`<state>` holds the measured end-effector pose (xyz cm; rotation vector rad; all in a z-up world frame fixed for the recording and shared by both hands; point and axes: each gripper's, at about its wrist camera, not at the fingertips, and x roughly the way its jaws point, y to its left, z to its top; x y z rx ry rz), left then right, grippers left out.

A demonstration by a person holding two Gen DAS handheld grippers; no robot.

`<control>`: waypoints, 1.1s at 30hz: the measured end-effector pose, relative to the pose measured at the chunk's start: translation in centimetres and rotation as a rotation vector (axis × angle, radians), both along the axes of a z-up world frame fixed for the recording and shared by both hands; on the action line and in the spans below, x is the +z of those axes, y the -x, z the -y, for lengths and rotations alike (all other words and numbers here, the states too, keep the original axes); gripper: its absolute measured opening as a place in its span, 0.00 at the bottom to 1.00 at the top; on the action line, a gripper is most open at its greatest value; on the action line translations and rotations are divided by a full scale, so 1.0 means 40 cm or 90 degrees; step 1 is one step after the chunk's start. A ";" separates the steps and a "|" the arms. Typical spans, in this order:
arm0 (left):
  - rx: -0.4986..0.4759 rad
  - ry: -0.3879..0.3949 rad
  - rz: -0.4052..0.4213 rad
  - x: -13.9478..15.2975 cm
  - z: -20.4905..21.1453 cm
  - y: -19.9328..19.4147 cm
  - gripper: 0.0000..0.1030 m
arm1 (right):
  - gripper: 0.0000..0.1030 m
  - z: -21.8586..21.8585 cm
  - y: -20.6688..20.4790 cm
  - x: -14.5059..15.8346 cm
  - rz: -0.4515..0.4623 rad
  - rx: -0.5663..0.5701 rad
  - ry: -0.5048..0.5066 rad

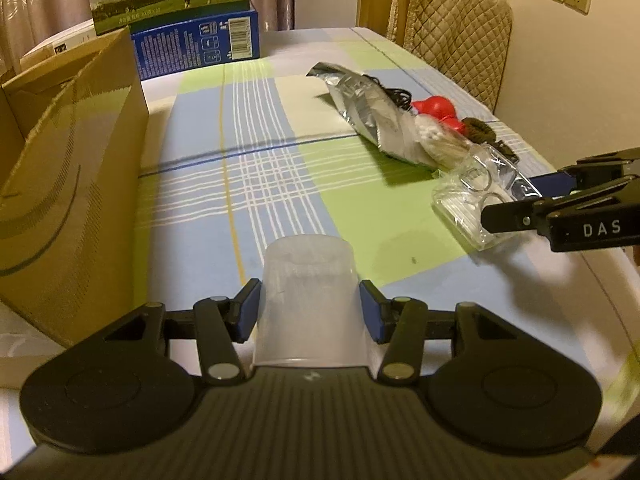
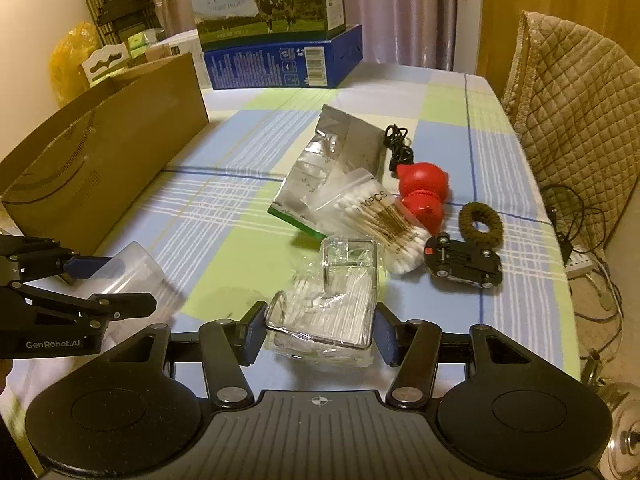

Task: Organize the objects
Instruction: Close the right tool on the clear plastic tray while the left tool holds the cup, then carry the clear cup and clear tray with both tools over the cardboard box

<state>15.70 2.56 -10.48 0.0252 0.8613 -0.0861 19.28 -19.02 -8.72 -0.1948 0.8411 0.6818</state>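
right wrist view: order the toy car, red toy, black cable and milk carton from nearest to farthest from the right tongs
1. toy car, overturned, just ahead to the right
2. red toy, behind the car
3. black cable, farther back
4. milk carton, at the table's far end, left

You have a worktop (image 2: 248, 216) under a blue, green and white checked cloth. Along its left edge stands an open carton (image 2: 100, 168); at the far left corner sit stacked milk boxes (image 2: 280, 60). Toward the right edge lie a foil pouch (image 2: 320, 160), swab bag (image 2: 372, 216), black cable (image 2: 398, 146), red toy (image 2: 424, 192), brown ring (image 2: 480, 220) and toy car (image 2: 464, 260).
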 end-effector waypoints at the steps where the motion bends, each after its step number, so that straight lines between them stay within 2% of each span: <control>1: 0.000 0.002 0.003 0.008 0.002 0.004 0.46 | 0.51 0.002 0.005 0.006 0.001 -0.002 -0.001; 8: -0.008 0.012 0.023 0.086 0.010 0.033 0.46 | 0.50 0.005 0.036 0.072 0.019 -0.010 -0.005; 18: -0.011 0.012 0.060 0.223 -0.014 0.072 0.46 | 0.51 -0.054 0.089 0.226 0.067 0.012 -0.032; 25: 0.007 -0.003 0.081 0.305 -0.078 0.106 0.46 | 0.51 -0.122 0.135 0.298 0.082 0.039 -0.053; 33: 0.040 -0.023 0.094 0.384 -0.205 0.139 0.46 | 0.51 -0.234 0.178 0.358 0.087 0.084 -0.083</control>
